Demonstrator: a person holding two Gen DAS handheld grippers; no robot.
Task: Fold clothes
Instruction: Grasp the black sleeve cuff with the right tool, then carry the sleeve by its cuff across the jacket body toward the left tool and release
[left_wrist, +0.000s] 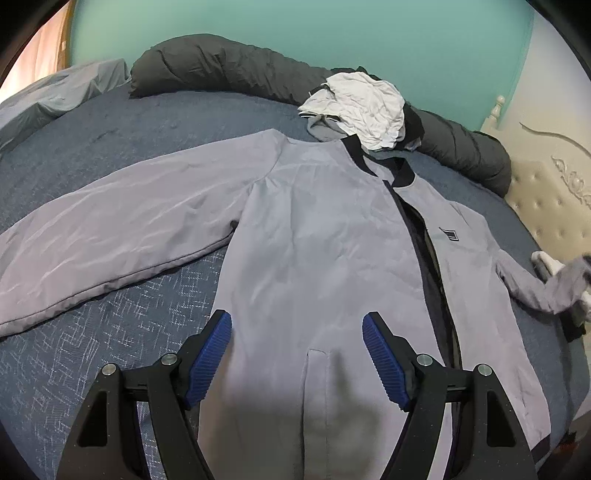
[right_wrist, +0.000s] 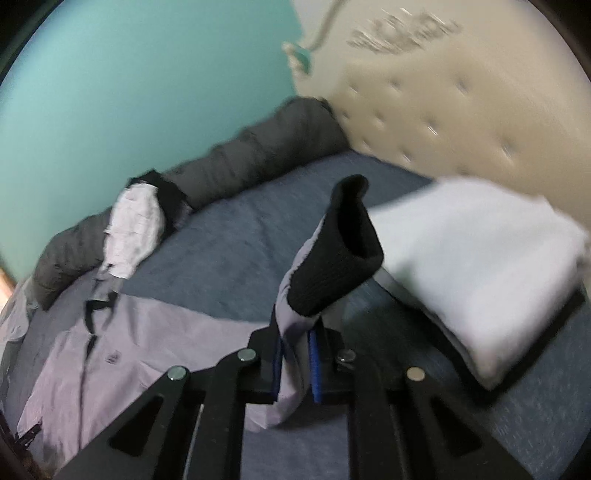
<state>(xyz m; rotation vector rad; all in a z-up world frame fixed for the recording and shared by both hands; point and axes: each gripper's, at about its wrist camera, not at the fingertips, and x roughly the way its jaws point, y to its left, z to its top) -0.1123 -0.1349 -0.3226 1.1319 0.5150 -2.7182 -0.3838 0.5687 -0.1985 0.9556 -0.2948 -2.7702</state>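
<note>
Grey jacket (left_wrist: 317, 236) sleeve pinched in right gripper (right_wrist: 295, 354); left gripper (left_wrist: 297, 332) hovers spread.

One grey jacket (left_wrist: 317, 236), one white crumpled garment (left_wrist: 364, 107), one folded white stack (right_wrist: 476, 266), two claws.

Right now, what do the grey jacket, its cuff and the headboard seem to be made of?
Grey jacket: thin, smooth woven shell, probably a synthetic like nylon or polyester, given its faint sheen and fine wrinkles.
Cuff, standing above the shut right gripper: black ribbed knit, matte, with visible vertical ribs.
Headboard: cream button-tufted upholstery, possibly faux leather; motion blur leaves that open.
</note>
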